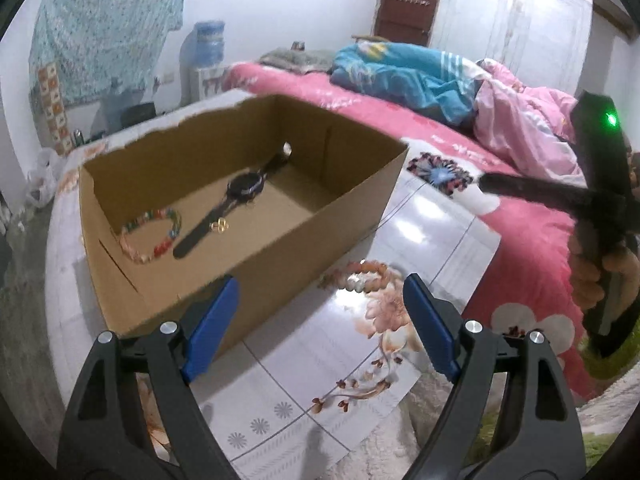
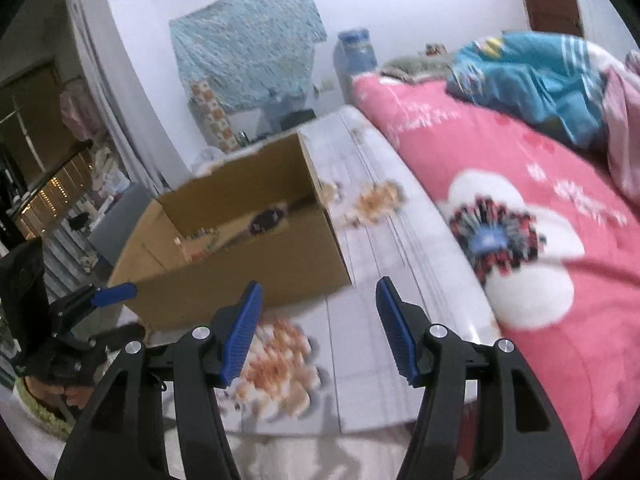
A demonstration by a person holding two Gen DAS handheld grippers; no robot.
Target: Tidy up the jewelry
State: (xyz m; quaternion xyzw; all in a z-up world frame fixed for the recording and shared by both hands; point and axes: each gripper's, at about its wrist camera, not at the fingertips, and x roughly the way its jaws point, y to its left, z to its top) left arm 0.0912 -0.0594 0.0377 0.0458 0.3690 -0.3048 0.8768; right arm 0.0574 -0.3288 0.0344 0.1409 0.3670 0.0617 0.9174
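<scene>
We are holding both the left gripper (image 1: 318, 300) and right gripper (image 2: 318, 304) released and empty, the bead bracelet (image 1: 362, 278) lying on the mat (image 1: 440, 236) just ahead between the left fingers (beside the box (image 1: 280, 248) holding a watch (image 1: 236, 196)).

Box (image 1: 280, 216) matt brown cardboard, torn rim; table (image 1: 432, 216) cover glossy plastic w/ glare; bed (image 1: 532, 240) soft pink cloth; tongs' pads (image 1: 212, 324) ribbed blue plastic.
</scene>
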